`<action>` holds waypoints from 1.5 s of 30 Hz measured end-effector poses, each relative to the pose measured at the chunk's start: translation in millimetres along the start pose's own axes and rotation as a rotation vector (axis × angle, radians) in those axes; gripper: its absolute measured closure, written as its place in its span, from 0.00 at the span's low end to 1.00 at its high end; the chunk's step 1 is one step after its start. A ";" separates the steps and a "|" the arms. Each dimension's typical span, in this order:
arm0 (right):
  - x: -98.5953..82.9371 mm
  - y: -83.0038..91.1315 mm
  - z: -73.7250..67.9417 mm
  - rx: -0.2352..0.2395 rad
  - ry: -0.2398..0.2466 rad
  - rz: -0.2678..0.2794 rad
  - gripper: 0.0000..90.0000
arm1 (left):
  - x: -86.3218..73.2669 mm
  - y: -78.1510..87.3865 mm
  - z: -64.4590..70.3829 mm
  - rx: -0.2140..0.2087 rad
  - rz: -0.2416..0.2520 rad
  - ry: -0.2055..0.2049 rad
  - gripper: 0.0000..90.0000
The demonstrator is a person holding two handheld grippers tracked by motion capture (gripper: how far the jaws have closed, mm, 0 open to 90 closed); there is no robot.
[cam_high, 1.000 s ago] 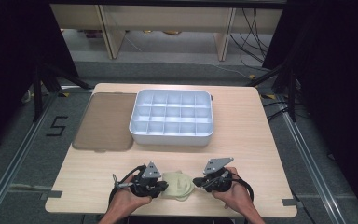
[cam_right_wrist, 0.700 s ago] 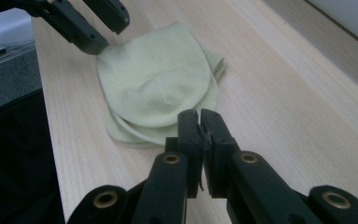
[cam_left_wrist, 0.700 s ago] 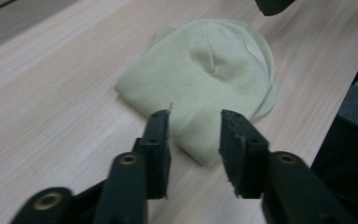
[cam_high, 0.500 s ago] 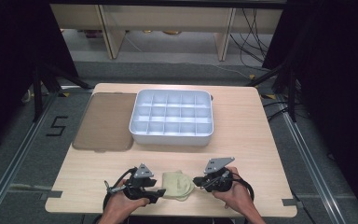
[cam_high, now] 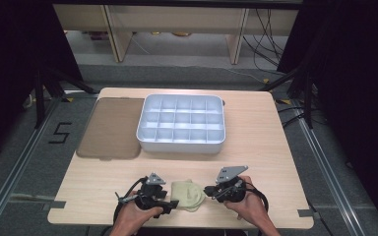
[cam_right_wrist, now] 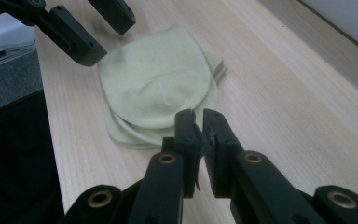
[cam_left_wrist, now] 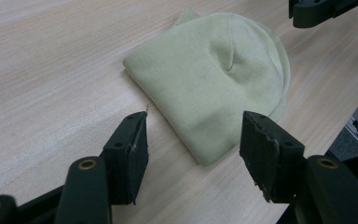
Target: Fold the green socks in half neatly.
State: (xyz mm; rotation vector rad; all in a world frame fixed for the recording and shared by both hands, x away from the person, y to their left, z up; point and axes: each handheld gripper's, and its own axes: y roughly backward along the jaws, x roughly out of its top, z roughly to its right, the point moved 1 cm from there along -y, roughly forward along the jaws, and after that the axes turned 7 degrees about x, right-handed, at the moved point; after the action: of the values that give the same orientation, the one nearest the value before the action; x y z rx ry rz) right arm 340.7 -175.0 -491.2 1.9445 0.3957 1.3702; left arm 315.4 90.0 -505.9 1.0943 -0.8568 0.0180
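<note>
1. High view: a pale green folded cloth (cam_high: 187,195) lies at the near edge of the desk (cam_high: 256,147), well apart from the white compartment tray (cam_high: 181,124) behind it. Every cell of the tray looks empty. A flat brown lid (cam_high: 112,127) lies just beside the tray's left wall. The left hand-held gripper (cam_high: 170,202) sits at the cloth's left edge and the right hand-held gripper (cam_high: 208,190) at its right edge.

2. Left gripper view: the left hand-held gripper (cam_left_wrist: 193,140) has its jaws wide apart and straddles the cloth's (cam_left_wrist: 214,79) near folded corner without yet touching it. To grip well, I judge it should slide forward until the fold lies fully between the pads, keep low to the desk, then close on all the layers together.

3. Right gripper view: the right hand-held gripper (cam_right_wrist: 199,125) has its jaws nearly together at the rounded edge of the cloth (cam_right_wrist: 158,88). Whether a layer is pinched between them cannot be told. It should hold steady as an anchor so the layers do not slip.
</note>
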 end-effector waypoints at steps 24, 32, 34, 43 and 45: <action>0.9 -0.3 -3.9 0.008 0.007 -0.001 0.93 | -2.5 -8.7 8.4 0.039 0.012 -0.051 0.77; 5.1 -2.6 -7.0 0.027 0.014 0.033 0.95 | -1.7 -5.4 2.2 0.039 0.037 -0.045 0.92; 6.7 -4.4 -8.1 0.039 0.031 0.046 0.95 | -0.7 -3.6 2.5 0.033 0.049 -0.062 0.93; 15.2 -19.6 -17.4 0.076 0.044 0.041 0.96 | 0.8 0.4 8.9 0.031 0.069 -0.093 0.94; 18.3 -27.1 -21.0 0.089 0.055 0.034 0.96 | 1.9 4.8 11.3 0.036 0.086 -0.116 0.94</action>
State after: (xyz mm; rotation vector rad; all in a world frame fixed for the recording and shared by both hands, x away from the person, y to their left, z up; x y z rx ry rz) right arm 332.7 -137.0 -493.7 1.9972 0.4586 1.4530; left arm 307.9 82.8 -499.0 1.0999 -1.0103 0.0423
